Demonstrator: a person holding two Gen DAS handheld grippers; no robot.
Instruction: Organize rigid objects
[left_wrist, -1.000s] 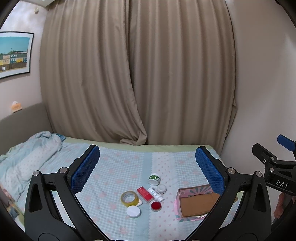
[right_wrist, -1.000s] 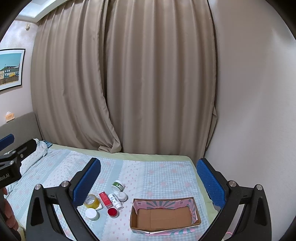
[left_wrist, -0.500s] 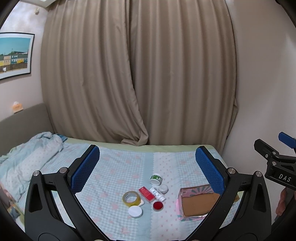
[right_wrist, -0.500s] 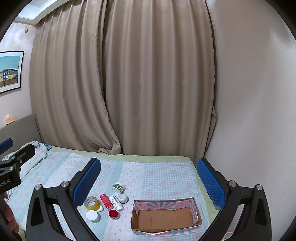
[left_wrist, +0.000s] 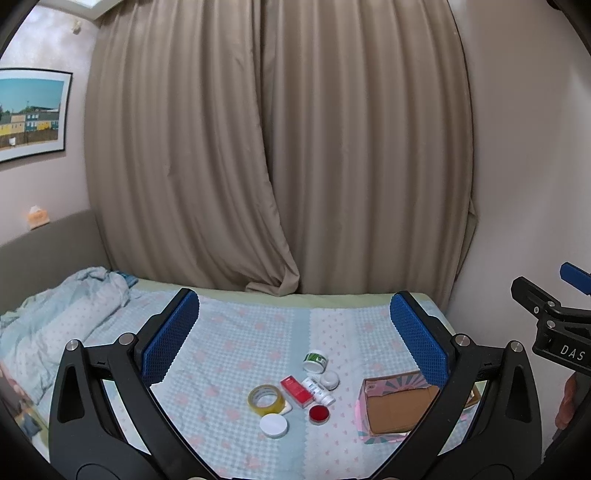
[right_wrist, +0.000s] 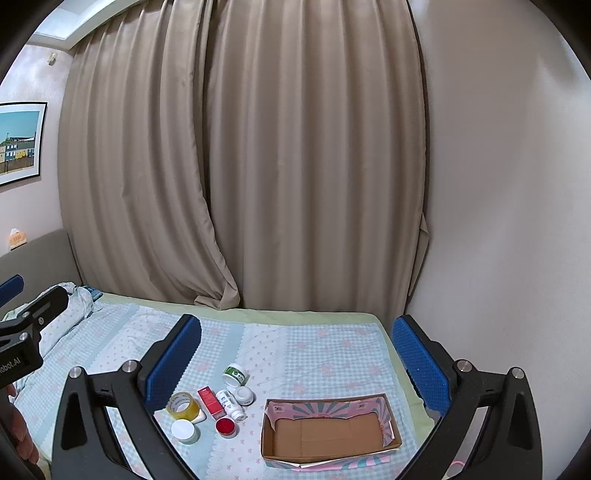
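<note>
I am holding both tongs wide apart over the bed, each gripping nothing: the left gripper (left_wrist: 294, 341) is hanging above the small clutter, and the right gripper (right_wrist: 296, 352) is hanging between that clutter and the cardboard box (right_wrist: 328, 432).

The blue-and-pink checked bedspread (right_wrist: 325, 347) is lying flat under them. From the left view, the tape roll (left_wrist: 265, 397) is sitting at 6 o'clock, with the white lid (left_wrist: 273, 425) just below it and a red box (left_wrist: 296, 391) touching a white bottle (left_wrist: 318, 390) to its right. A red-topped jar (left_wrist: 319, 414) is resting at about 5 o'clock, and a green-labelled jar (left_wrist: 315, 361) is lying tipped farther back, beside a small white jar (left_wrist: 329, 380). The open box — empty, brown inside — is sitting at 4 o'clock, partly hidden by my right finger.

Beige curtains (left_wrist: 280, 147) are filling the far wall, a rumpled quilt (left_wrist: 55, 317) is lying at 9 o'clock, and a framed picture (left_wrist: 31, 114) is hanging at 10. "DAS" is showing on the other rig; the jar labels are too small to read.
</note>
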